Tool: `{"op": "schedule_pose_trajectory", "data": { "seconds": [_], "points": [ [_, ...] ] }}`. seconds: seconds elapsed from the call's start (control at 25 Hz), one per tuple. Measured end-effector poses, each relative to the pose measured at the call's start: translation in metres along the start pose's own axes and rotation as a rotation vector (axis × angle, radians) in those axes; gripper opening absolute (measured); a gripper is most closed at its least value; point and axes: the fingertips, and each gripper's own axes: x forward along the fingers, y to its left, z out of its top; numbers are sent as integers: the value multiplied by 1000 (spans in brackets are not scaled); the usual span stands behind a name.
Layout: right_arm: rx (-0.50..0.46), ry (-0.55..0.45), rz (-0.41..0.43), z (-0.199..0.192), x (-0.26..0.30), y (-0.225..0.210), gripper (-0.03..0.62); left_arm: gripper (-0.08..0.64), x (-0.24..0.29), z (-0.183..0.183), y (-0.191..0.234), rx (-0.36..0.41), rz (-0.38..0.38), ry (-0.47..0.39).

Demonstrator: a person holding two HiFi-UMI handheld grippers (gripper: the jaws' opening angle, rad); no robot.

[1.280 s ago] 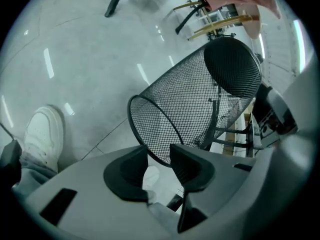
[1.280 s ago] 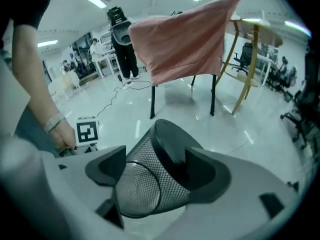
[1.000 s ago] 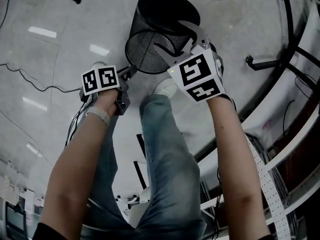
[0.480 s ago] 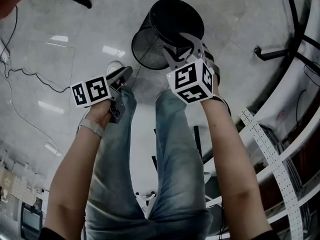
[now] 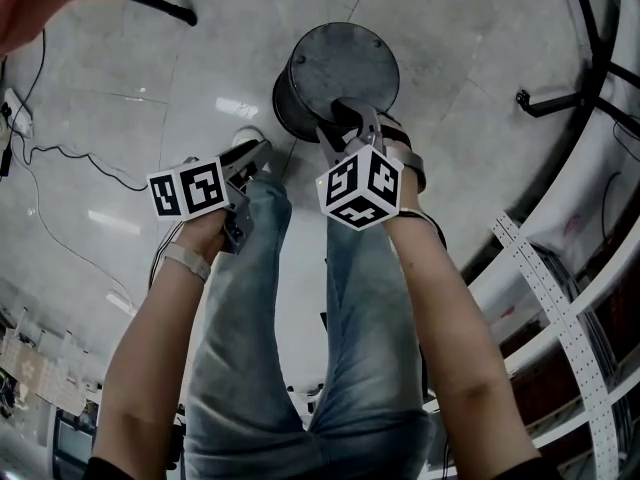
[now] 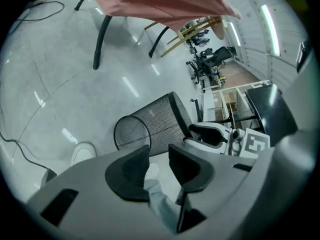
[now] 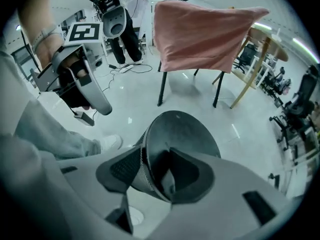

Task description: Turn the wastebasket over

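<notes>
The black mesh wastebasket (image 5: 338, 63) stands tilted on the floor, its solid round base turned up toward me; its open mouth (image 6: 131, 131) faces down and left. My right gripper (image 5: 345, 118) has just been closing its jaws. They now pinch the edge of the base, one pad on the mesh wall (image 7: 125, 169) and the other on the base disc (image 7: 185, 134). My left gripper (image 5: 255, 151) hangs apart from the basket, to its left and nearer to me. Its jaws are open with nothing between them (image 6: 159, 156).
A chair draped with a pink cloth (image 7: 200, 31) stands beyond the basket. A cable (image 5: 60, 158) trails over the floor at the left. Black frame legs (image 5: 560, 98) and a white perforated rail (image 5: 560, 318) are at the right. My shoe (image 6: 82, 151) is just left of the basket.
The basket has swung round so that its base faces up. My left gripper has come off its rim and drawn back. My right jaws have narrowed onto the base edge.
</notes>
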Motion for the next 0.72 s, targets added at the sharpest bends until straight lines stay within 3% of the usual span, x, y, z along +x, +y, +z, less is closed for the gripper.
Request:
{"op": "schedule_pose_trajectory", "data": {
  "seconds": [0.12, 0.24, 0.36, 0.6, 0.72],
  "points": [
    [-64, 59, 2, 0, 11, 18, 183, 126, -6, 2, 6, -12, 3, -8],
    [-38, 152, 30, -19, 30, 25, 135, 127, -10, 3, 12, -20, 5, -10],
    [11, 140, 18, -24, 39, 16, 49, 126, -14, 3, 18, -23, 6, -15],
    [16, 132, 73, -20, 40, 12, 51, 127, -18, -2, 22, -12, 12, -12],
    [76, 108, 86, -19, 36, 8, 31, 127, -17, -2, 14, 6, 3, -22]
  ]
}}
